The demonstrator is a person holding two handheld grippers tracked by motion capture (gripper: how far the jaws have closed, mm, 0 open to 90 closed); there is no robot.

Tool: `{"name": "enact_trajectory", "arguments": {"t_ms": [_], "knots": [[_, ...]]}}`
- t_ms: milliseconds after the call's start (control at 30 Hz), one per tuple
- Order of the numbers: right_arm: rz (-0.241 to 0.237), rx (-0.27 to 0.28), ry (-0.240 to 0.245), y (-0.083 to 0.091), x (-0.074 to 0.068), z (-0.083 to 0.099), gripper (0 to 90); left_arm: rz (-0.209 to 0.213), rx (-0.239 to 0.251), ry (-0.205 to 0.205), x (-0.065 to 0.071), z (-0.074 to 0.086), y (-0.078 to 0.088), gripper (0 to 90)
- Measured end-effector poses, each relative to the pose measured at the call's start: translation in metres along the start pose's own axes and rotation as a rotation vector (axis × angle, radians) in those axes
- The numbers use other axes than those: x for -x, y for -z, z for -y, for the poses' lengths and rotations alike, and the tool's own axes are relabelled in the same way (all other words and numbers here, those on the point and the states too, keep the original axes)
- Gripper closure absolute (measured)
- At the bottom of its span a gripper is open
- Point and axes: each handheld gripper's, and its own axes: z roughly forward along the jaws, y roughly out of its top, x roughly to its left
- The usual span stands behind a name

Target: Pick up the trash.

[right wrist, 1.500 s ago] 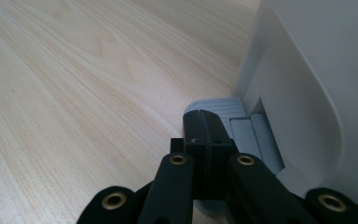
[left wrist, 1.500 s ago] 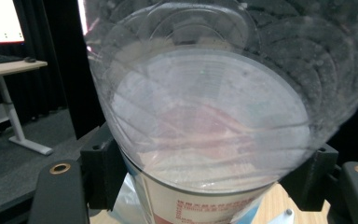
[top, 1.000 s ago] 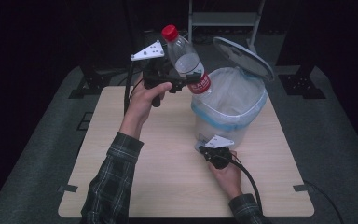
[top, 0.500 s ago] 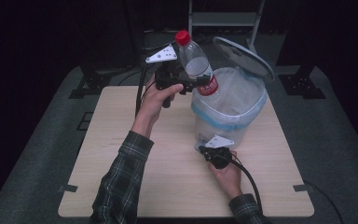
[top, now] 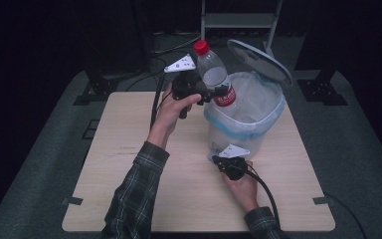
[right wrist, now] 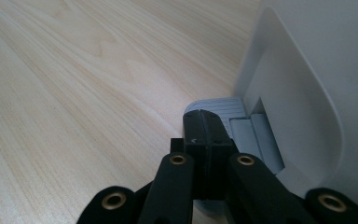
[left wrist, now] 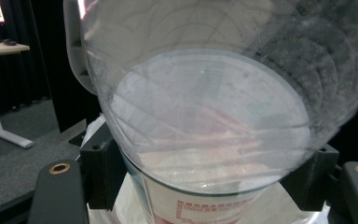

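Jaws: left gripper [top: 210, 93] clamps plastic bottle [top: 214, 74] over lined pedal bin [top: 258, 119]; right gripper [right wrist: 207, 128] clenched, pressing pedal [right wrist: 223, 108].

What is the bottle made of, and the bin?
The bottle looks like clear, thin plastic: you can see through it, and its red cap looks plastic too. The bin seems smooth, matte grey-white plastic, lined with a filmy, crinkly bag.

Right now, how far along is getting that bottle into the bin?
Done: the bin lid stands open, with the shut right claw pressing the pedal. In hand: the left claw grips the plastic bottle, tilted at the bin's rim. Left: let it drop into the liner, then release the pedal.
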Motion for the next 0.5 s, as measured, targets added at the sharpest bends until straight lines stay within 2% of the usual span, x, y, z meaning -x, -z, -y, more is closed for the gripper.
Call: {"name": "enact_trajectory", "arguments": {"t_ms": [167,500], "knots": [[0.0,0.001,0.001,-0.0001,-0.0001,0.0,89.5,-0.001,-0.01,0.005,-0.0014,0.0067,-0.005,26.1],[-0.001,0.001,0.002,-0.0001,-0.0001,0.0,89.5,-0.005,-0.03,-0.006,-0.0008,0.0089,-0.0073,25.6]]}}
